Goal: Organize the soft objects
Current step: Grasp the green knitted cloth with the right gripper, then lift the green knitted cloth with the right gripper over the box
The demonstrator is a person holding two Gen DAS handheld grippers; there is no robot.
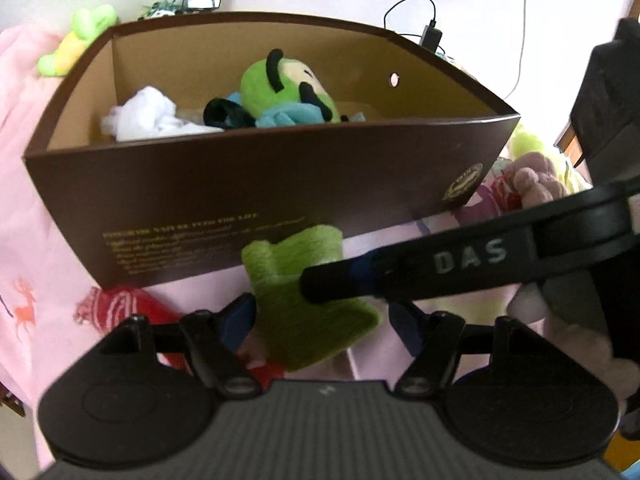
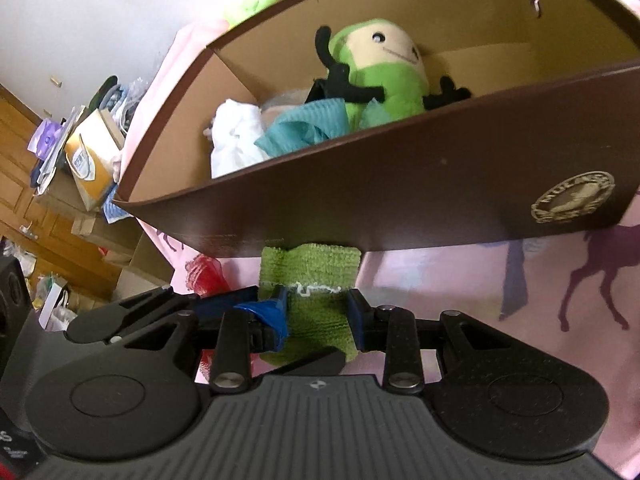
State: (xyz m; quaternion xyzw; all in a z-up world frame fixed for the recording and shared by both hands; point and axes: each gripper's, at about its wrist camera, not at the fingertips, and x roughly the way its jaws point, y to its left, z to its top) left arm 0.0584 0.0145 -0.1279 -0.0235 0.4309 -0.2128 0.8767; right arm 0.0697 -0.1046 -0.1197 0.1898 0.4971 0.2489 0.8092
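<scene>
A green terry cloth (image 1: 304, 280) lies on the pink sheet just in front of a brown cardboard box (image 1: 280, 184). My right gripper (image 2: 316, 316) is shut on the green cloth (image 2: 312, 268), pinching its near part between the blue pads. One of its fingers (image 1: 400, 268) reaches in from the right in the left wrist view. My left gripper (image 1: 324, 320) stands open, its fingers on either side of the cloth and apart from it. Inside the box (image 2: 440, 184) lie a green plush doll (image 2: 380, 72), a white cloth (image 2: 236, 136) and a teal cloth (image 2: 308, 128).
A red and white cloth (image 1: 116, 304) lies left of the green one. A yellow-green plush (image 1: 80, 36) sits behind the box at the left, and a pink plush (image 1: 536, 180) is to the right. The pink deer-print sheet (image 2: 520, 280) covers the surface. A cluttered cabinet (image 2: 88, 160) stands far left.
</scene>
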